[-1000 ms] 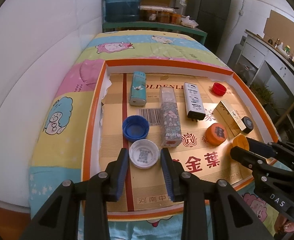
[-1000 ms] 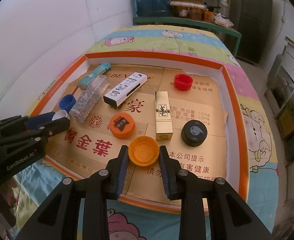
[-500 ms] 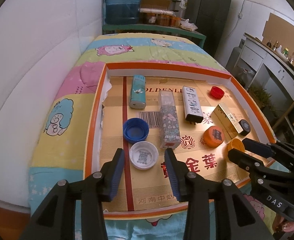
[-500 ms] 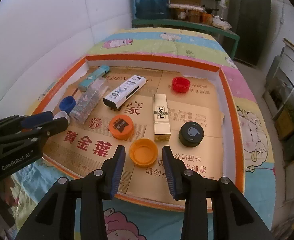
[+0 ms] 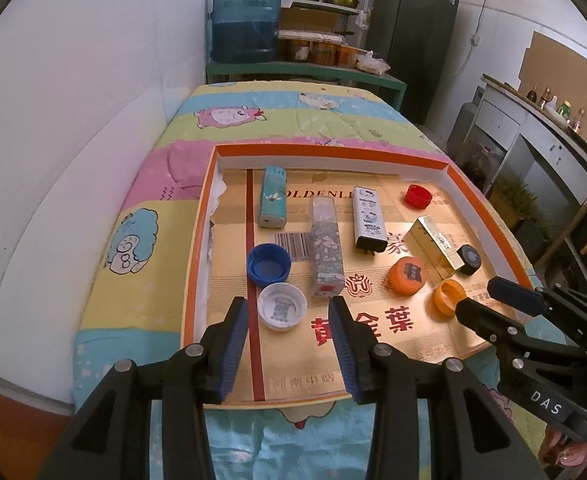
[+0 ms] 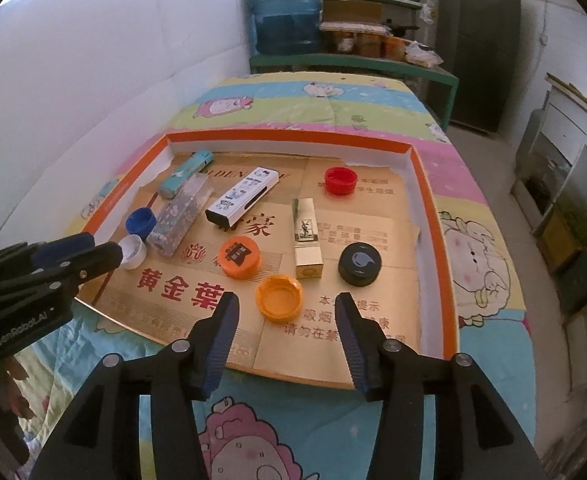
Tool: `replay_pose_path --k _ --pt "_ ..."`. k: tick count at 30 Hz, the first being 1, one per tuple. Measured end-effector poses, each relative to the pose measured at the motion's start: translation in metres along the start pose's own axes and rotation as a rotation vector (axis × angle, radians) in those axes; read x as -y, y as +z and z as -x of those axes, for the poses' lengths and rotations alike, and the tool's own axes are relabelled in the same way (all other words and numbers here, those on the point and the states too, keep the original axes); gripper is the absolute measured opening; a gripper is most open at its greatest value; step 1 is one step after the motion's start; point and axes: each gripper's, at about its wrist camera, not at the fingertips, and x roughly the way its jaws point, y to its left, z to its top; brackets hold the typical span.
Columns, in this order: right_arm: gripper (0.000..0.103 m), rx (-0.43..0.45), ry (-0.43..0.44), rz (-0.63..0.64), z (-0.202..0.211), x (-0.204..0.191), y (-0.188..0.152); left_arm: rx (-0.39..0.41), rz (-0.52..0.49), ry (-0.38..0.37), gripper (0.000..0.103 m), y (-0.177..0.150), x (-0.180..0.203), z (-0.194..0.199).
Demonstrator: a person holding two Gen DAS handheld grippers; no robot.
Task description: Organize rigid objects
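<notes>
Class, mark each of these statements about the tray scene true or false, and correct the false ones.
1. The left gripper is clamped on the white cap. False: its jaws are open, and the cap lies free on the tray just ahead of them.
2. The open orange cap lies with its hollow side up. True.
3. The gold box stands upright. False: it lies flat on its long side.
4. The red cap sits nearer the tray's far wall than the black cap. True.
5. The right gripper holds the black cap. False: it is open and empty.
</notes>
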Motion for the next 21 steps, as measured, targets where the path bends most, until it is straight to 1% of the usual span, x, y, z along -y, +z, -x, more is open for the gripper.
replay_pose_path --k 4,6,7,16,21 --pt "0.053 0.010 -0.008 -0.005 0.009 0.000 -0.001 0.006 0.001 -0.005 0.043 -0.001 0.001 0.007" --pt "0.058 0.017 -0.013 -0.006 0.013 -0.001 -0.002 0.012 0.002 -0.008 0.051 -0.002 0.002 0.011" --pt "0.059 0.020 -0.014 -0.007 0.015 -0.001 -0.003 0.016 0.002 -0.010 0.051 -0.003 0.002 0.013" --pt "0.060 0.060 -0.041 -0.038 0.037 -0.003 -0.010 0.040 0.003 -0.014 0.051 -0.008 0.007 0.031" --pt "0.061 0.071 -0.040 -0.035 0.048 -0.007 -0.016 0.057 0.005 -0.013 0.051 -0.014 0.010 0.044"
